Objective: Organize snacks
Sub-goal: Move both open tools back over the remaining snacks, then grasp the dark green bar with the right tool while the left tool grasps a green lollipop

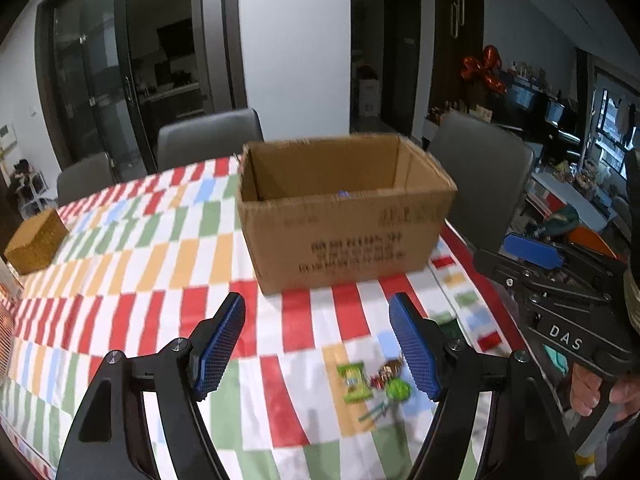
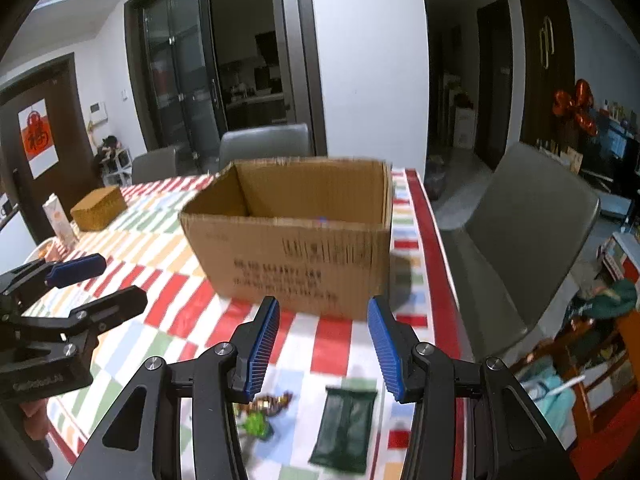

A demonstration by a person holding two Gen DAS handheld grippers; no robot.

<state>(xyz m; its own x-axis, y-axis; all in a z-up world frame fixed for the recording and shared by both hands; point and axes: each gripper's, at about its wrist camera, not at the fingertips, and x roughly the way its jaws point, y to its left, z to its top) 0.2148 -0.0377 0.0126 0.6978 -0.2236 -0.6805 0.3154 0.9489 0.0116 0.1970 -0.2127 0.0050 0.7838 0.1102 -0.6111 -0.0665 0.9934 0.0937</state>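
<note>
My corrugated cardboard box (image 1: pixel 344 216) stands open-topped on the bench (image 1: pixel 132 264), which wears a cloth of red, green, orange and blue blocks; something small and blue (image 1: pixel 343 194) shows inside it, too blurred to name. Nearer me than the box lie the snacks: one light green packet (image 1: pixel 354 382), one round green sweet (image 1: pixel 398 390), one crinkly gold-and-red wrapper (image 2: pixel 272 402) and one flat dark green pouch (image 2: pixel 346 428). My left claw (image 1: pixel 320 348) hangs spread wide above them, ribbed blue pads (image 1: pixel 218 346) holding nothing; my right claw (image 2: pixel 322 352) is likewise parted and empty. One woven golden box (image 1: pixel 34 242) sits well left of the cardboard box
</note>
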